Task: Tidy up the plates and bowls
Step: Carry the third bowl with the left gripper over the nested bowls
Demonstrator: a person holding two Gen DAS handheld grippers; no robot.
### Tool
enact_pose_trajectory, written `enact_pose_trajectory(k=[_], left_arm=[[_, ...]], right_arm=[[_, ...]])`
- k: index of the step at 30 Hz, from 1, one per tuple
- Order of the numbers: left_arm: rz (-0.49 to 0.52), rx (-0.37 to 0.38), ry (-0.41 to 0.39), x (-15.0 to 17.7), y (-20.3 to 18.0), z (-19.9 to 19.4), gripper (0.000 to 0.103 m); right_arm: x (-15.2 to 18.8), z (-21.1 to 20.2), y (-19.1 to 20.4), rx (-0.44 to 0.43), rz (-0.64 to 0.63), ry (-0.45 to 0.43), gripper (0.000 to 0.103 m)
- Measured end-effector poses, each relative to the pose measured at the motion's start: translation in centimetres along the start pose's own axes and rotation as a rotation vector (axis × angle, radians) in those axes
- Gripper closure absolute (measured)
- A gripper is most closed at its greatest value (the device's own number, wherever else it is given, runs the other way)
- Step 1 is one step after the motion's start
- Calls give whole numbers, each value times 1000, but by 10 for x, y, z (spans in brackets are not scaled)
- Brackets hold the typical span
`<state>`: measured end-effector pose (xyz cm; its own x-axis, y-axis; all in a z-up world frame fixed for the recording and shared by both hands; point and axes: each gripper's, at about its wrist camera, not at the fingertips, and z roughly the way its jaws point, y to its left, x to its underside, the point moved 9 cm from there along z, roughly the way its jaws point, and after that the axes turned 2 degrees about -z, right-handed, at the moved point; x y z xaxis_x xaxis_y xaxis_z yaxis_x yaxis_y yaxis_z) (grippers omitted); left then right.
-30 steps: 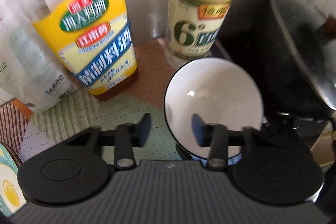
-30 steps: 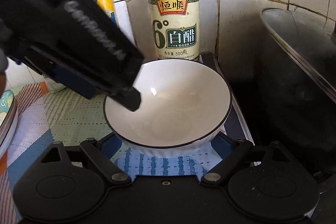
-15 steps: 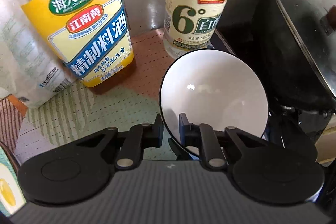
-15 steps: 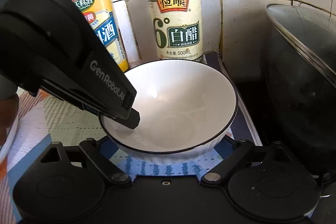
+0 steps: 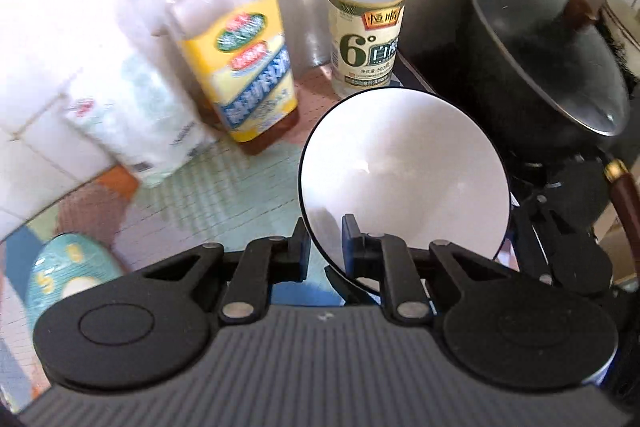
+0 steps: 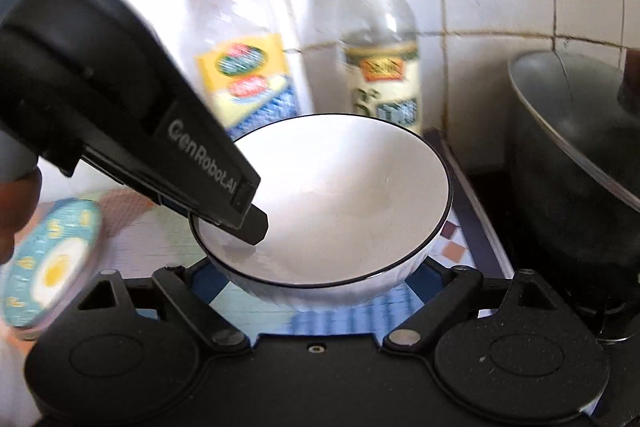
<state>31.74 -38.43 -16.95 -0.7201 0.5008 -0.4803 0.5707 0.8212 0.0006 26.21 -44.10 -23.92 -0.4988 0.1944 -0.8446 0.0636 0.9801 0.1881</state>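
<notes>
A white bowl with a thin black rim [image 5: 404, 171] hangs above the patterned mat. My left gripper [image 5: 324, 243] is shut on its near-left rim, one finger inside and one outside. In the right wrist view the same bowl [image 6: 340, 195] sits between the wide-spread fingers of my right gripper [image 6: 316, 279]. They clasp its ribbed wall from both sides, with the tips hidden under it. The left gripper [image 6: 252, 223] reaches in from the upper left. A teal plate with an egg pattern [image 6: 44, 267] lies at the left, blurred.
A yellow-labelled bottle [image 5: 248, 75] and a clear vinegar bottle [image 5: 366, 39] stand against the tiled wall behind the bowl. A white plastic bag [image 5: 136, 115] is to their left. A dark lidded pot [image 5: 540, 67] on the stove is close on the right.
The left jaws closed on the bowl's rim. Both grippers then rose and pulled back with the bowl; the bottles and mat look farther away and the teal plate came into view.
</notes>
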Motion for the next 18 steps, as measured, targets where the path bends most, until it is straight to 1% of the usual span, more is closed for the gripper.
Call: enact_pose_trajectory(k=[5,8,13,18], left_arm=[[-20,2,-14,22,24,-43,89],[-7,-4,-24,37,38,-61,89],[-34,5,-32,61,62,-87,88],[-65,32,-35,89,92,-112,88]], right_arm=[[-6,-34,33,-49,-56,-32,9],[-4,-51,55,-67,-71,-55,9],[0,-68,97,-89,-104,-74,9],[3,-84,141,-100,-153,-92,9]])
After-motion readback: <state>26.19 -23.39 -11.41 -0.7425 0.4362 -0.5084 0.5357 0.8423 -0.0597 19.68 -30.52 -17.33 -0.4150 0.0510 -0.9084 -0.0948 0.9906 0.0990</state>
